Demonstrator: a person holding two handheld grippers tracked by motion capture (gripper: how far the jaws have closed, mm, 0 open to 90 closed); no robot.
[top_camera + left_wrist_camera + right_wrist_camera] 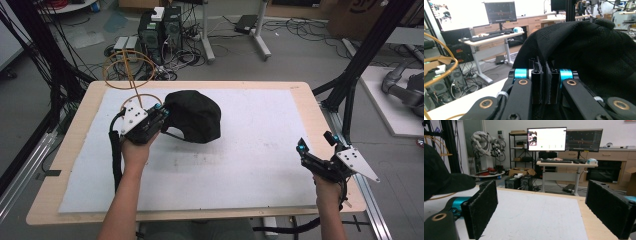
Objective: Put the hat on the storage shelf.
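Your left claw (161, 114) is clamped on black knitted fabric (584, 50); your right claw (316, 141), well apart, has its jaws spread wide, gripping nothing.

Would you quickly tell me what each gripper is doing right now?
Left gripper: shut on the black cap.
Right gripper: open, holding nothing.

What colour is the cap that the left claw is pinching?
Black all over; the cap shows its knit-like weave best in the left gripper view, pinched in the left claw.

No legible text, label, brand or number on any surface, monitor screens included.
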